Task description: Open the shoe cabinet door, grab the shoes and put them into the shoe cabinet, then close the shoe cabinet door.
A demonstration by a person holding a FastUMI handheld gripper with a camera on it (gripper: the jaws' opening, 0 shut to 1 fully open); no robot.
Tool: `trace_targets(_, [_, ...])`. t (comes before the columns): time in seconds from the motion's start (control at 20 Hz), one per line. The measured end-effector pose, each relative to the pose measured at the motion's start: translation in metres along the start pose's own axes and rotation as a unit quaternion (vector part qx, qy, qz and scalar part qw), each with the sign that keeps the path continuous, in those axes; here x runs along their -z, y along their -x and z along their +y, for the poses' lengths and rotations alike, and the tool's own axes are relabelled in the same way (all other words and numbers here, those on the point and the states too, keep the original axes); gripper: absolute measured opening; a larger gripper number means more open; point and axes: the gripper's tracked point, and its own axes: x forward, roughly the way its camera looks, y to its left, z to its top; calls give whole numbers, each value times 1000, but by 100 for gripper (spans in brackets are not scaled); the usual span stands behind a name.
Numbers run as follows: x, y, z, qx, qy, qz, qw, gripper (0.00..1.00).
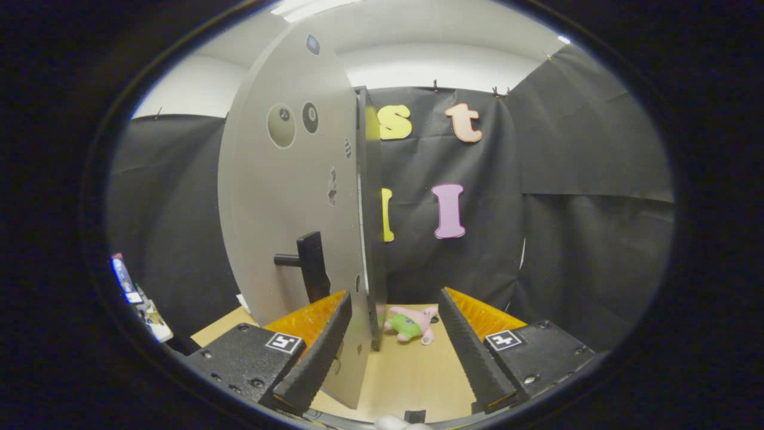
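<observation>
The claw (pixel 391 352) is spread wide and pinches nothing. One finger sits just left of the door's near edge, and the other finger is well to the right of the door. The shoe cabinet door (pixel 286 197) is one big grey panel. It stands swung out, edge-on to the claw, with its bottom corner reaching down between the two fingers. On the door there is one dark handle (pixel 307 263), sticking out to the left of the door's edge.

Just past the door's edge, one small plush toy (pixel 412 325) lies on the pale wooden surface (pixel 412 382). I cannot see any shoes from here, and the inside of the cabinet is hidden by the door.

What could go wrong: the left finger is very close to the door. If the claw turns or pushes ahead, I think it could bump the door and knock it shut again. It could also shove the toy along the surface.
</observation>
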Motion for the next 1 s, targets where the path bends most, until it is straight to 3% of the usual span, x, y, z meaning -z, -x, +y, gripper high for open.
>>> trace_targets(0.5, [6,1,85,5,-10,2,1000,97])
trace_targets(0.8, [18,-29,162,-18,-9,3,1000,97])
trace_targets(1.0, [23,-52,214,-66,-10,8,998,97])
